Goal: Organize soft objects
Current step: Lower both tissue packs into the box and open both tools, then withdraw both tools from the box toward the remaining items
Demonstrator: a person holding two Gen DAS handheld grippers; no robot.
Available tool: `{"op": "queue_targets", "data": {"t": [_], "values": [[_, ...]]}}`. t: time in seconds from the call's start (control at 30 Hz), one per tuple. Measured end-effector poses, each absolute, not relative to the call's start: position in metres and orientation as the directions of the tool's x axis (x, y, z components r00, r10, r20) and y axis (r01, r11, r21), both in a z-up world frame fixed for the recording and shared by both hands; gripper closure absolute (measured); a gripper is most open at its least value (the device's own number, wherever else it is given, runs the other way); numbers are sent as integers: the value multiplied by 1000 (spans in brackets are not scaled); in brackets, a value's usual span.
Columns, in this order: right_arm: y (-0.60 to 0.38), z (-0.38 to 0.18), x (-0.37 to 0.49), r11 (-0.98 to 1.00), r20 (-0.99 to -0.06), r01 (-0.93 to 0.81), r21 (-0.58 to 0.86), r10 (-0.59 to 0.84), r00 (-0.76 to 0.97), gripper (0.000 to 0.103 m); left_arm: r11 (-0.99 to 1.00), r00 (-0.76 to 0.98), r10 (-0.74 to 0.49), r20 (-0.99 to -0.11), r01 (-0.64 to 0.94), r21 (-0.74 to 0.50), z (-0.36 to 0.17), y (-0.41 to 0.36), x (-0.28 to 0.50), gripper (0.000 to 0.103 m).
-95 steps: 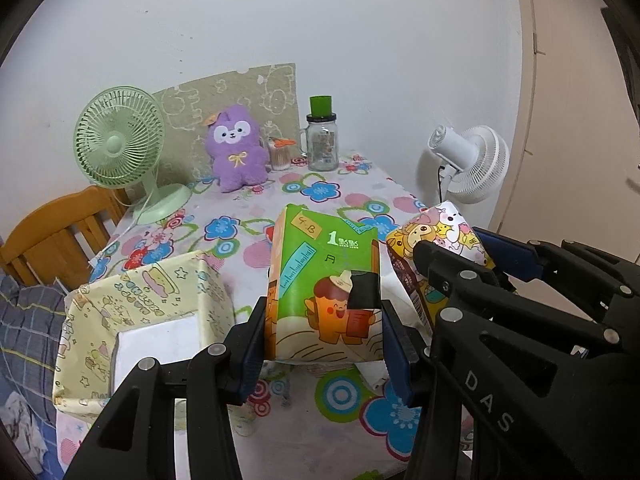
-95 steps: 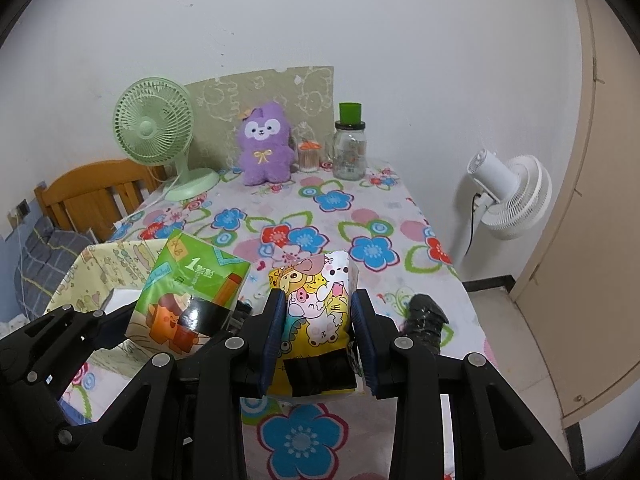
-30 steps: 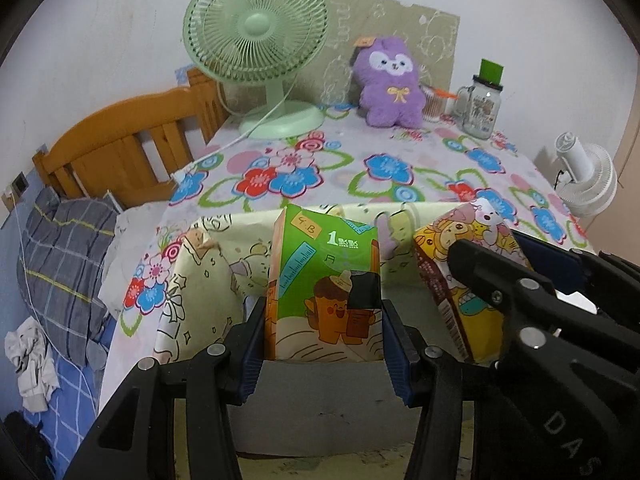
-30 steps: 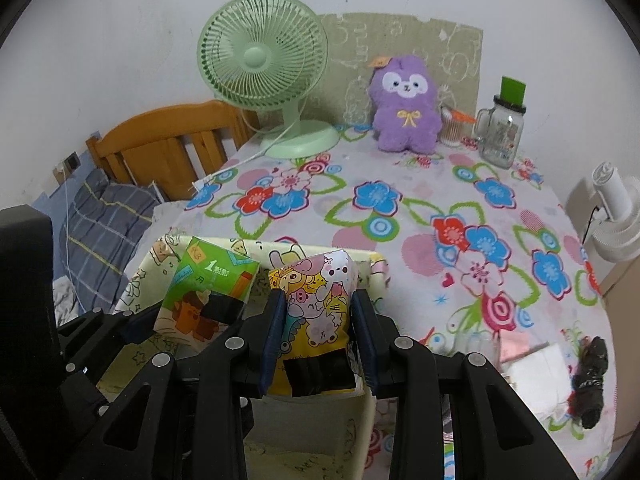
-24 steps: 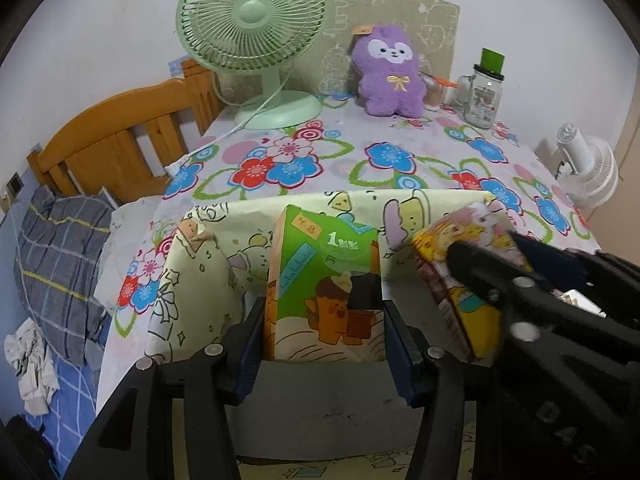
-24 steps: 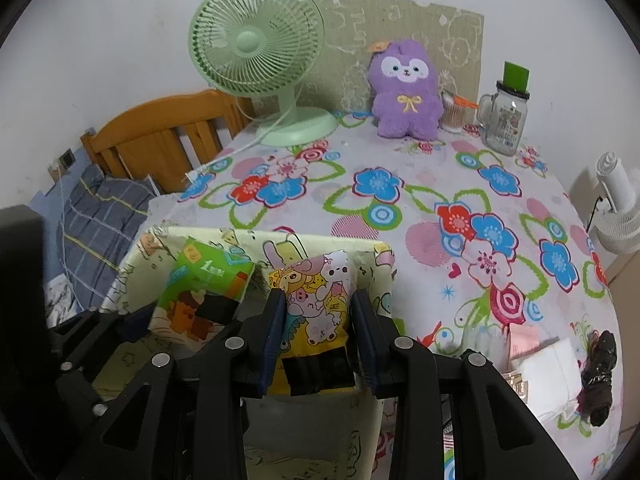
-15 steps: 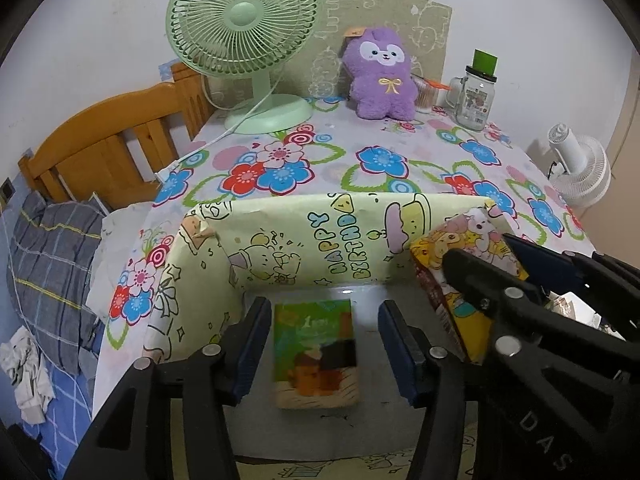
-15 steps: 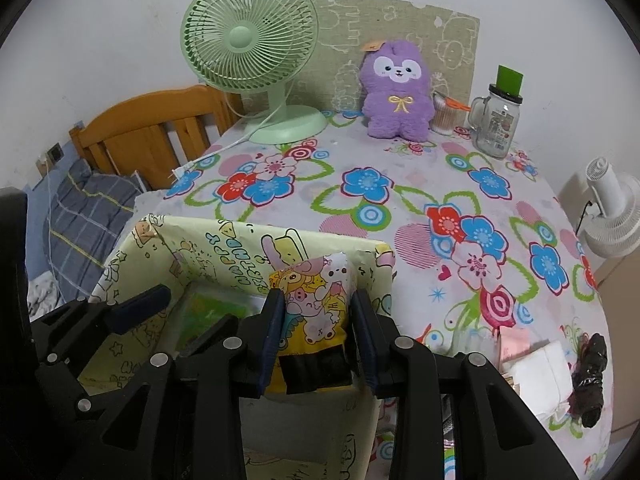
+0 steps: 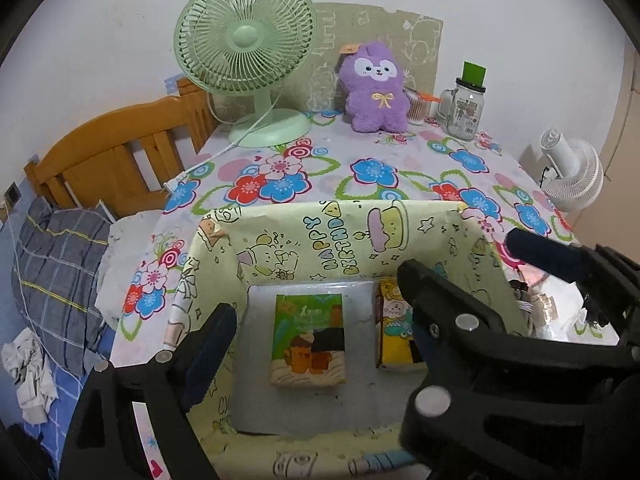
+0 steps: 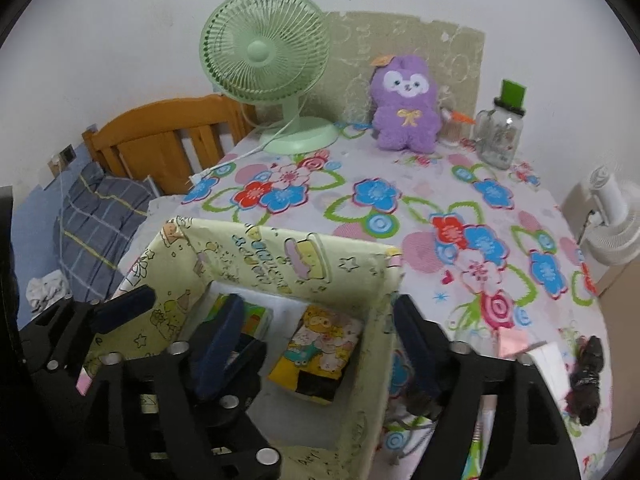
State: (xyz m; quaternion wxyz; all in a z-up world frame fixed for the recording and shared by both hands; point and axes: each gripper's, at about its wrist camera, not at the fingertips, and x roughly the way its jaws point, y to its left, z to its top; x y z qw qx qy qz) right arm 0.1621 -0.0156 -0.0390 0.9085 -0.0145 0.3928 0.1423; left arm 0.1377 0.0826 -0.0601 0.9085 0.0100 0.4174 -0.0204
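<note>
The box (image 9: 348,240) is pale yellow, printed with cartoon animals, stars, cakes and green "HAPPY BIRTHDAY" letters; its floor is grey-white. Inside lie 2 packs: a green pack (image 9: 308,340) with an orange-brown cartoon figure and a cream base, and a yellow pack (image 10: 316,354) crowded with pastel cartoon faces. The bench (image 9: 400,160) cloth is white with blue, red and pink flowers ringed in green. At the back stand a mint-green fan (image 9: 248,56), a purple plush (image 9: 376,88) with a white face and yellow bow, and a clear jar (image 9: 464,108) with a green top. Both tools (image 9: 316,332) (image 10: 320,340) are black with dark blue pads.
</note>
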Motion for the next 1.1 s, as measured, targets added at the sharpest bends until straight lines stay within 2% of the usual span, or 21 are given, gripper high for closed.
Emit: {"op": "queue_targets", "data": {"t": [0.4,1.1], "values": [[-37,-17,135,968,-675,-237,78,227,702,6,998,701,-37,-713,68,15,-39,65,112,7],[-81,1,101,976,-623,-211,54,198,757,1,994,738,-60,-672,102,24,-20,22,82,3]]}}
